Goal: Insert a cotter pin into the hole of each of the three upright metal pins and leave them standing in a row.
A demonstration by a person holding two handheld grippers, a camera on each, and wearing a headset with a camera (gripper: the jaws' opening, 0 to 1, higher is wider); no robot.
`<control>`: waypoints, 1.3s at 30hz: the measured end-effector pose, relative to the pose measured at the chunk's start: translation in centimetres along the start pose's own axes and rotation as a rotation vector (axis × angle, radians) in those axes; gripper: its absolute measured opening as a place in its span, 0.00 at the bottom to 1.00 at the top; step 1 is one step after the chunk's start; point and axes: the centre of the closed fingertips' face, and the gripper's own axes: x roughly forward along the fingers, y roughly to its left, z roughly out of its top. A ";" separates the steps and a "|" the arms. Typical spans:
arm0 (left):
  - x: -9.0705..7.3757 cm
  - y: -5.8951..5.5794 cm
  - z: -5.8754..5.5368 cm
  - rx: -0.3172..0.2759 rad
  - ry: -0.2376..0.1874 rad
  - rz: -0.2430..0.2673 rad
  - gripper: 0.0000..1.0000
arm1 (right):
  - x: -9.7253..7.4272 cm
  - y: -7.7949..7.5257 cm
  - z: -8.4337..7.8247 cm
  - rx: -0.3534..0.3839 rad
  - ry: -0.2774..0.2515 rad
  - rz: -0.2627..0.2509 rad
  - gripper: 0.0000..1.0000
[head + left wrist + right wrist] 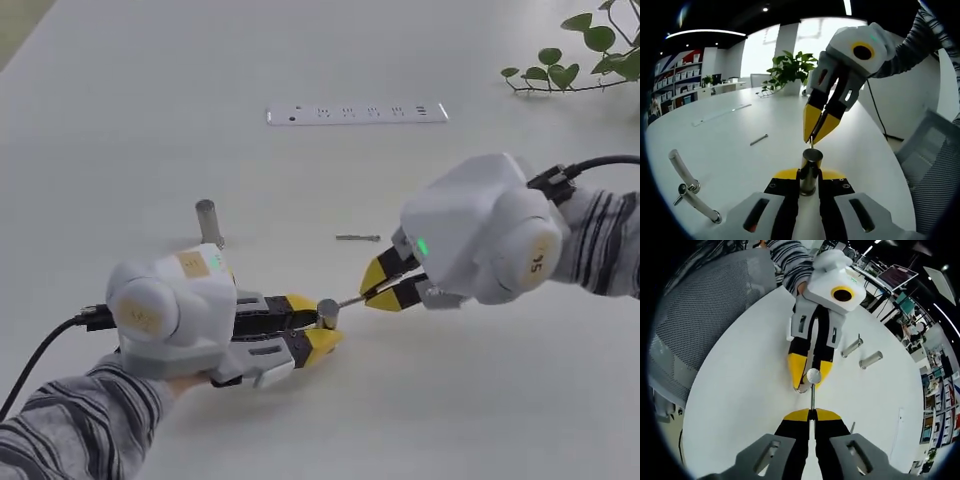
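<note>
Holding pin to pin at a white workbench

Gripped in a striped-sleeved hand at left, the left gripper [322, 325] lies low over the white table [150, 100], its yellow-tipped jaws closed to a narrow gap on a short metal pin [328, 312], which they clamp by its sides. Just behind that gripper a second metal pin [207, 222] stands upright on the table. To the right of the clamped pin, a thin cotter pin [352, 299] runs straight from the right gripper [378, 288], whose jaws are pinched all but together on its far end. The cotter pin's free tip sits at the clamped pin; whether it has entered the hole cannot be told. Beyond the two grippers a loose cotter pin [357, 238] lies flat mid-table, a white power strip [357, 113] lies farther back, and a leafy plant [585, 55] trails in at far right.
</note>
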 end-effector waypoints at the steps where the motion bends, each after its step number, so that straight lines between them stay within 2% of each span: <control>1: 0.0 0.0 0.0 -0.006 -0.001 0.003 0.10 | 0.1 0.1 0.2 0.013 -0.014 0.005 0.00; 3: 0.0 0.0 -0.1 -0.012 -0.001 0.008 0.10 | 0.0 0.2 0.7 0.044 -0.035 0.013 0.00; 4: 0.0 0.0 -0.1 -0.018 -0.002 0.011 0.11 | 0.0 0.3 0.3 0.065 -0.012 0.018 0.00; 7: 0.1 0.1 -0.1 -0.035 -0.007 0.024 0.11 | 0.2 0.3 0.4 0.090 -0.020 0.018 0.00; 13: 0.0 0.0 -0.2 -0.061 -0.016 0.048 0.11 | 0.0 0.9 0.8 0.221 -0.053 0.043 0.00; 15: 0.0 0.0 -0.3 -0.066 -0.018 0.058 0.11 | -0.1 1.0 0.9 0.242 -0.059 0.049 0.00; 18: 0.0 -0.1 -0.3 -0.063 -0.018 0.074 0.11 | -0.3 1.2 1.0 0.261 -0.058 0.053 0.00; 20: 0.1 -0.1 -0.3 -0.065 -0.018 0.076 0.11 | -0.4 1.2 1.7 0.268 -0.080 0.062 0.00; 29: 0.2 -0.3 -0.3 -0.061 -0.012 0.078 0.11 | -0.2 1.3 2.5 0.263 -0.076 0.061 0.00; 36: 0.2 -0.2 -0.4 -0.074 -0.018 0.103 0.11 | -0.1 1.1 2.8 0.313 -0.083 0.058 0.00; 39: 0.2 -0.2 -0.4 -0.100 -0.027 0.120 0.11 | -0.2 1.0 3.0 0.344 -0.089 0.058 0.00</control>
